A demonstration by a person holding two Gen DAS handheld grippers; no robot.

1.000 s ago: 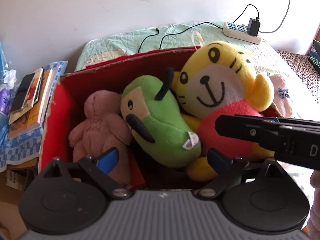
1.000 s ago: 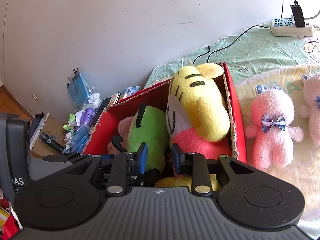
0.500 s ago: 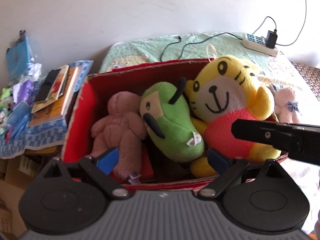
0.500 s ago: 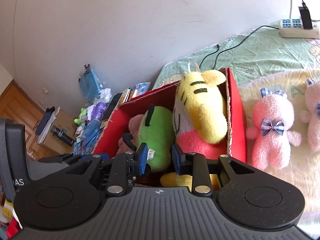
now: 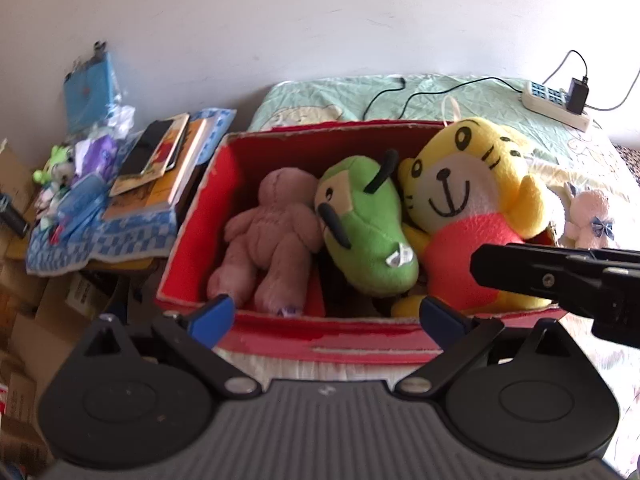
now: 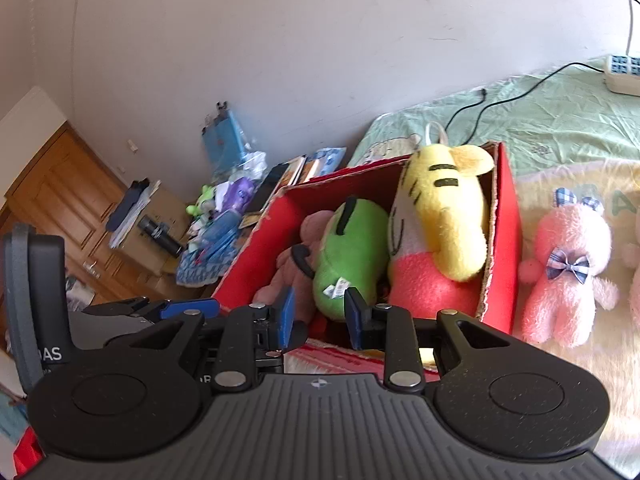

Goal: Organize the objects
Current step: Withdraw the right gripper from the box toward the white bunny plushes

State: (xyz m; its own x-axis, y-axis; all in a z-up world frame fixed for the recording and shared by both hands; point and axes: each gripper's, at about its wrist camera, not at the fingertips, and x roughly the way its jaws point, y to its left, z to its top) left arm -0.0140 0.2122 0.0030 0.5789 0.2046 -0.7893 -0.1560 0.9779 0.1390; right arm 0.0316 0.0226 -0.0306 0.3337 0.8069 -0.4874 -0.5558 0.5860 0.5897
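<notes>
A red cardboard box [image 5: 192, 240] [image 6: 506, 240] on the bed holds three plush toys side by side. A dusty-pink bear [image 5: 272, 232] [image 6: 288, 268] lies on the left, a green plush [image 5: 360, 232] [image 6: 352, 248] in the middle and a yellow tiger [image 5: 468, 200] [image 6: 440, 216] on the right. My left gripper [image 5: 326, 316] hangs wide open in front of the box's near wall, holding nothing. Just before the box's near corner, my right gripper [image 6: 320, 316] has its fingers a narrow gap apart with nothing between them. Its black body [image 5: 560, 280] reaches in from the right.
A pink bunny with a plaid bow [image 6: 568, 272] [image 5: 588, 220] lies on the bed right of the box. Books and a phone [image 5: 160, 164] are stacked on a blue checked cloth to the left, with clutter beyond. A power strip [image 5: 556, 104] and cables lie near the wall.
Both grippers have drawn back and up from the box, so its near wall and more of the room now show. The toys have not moved.
</notes>
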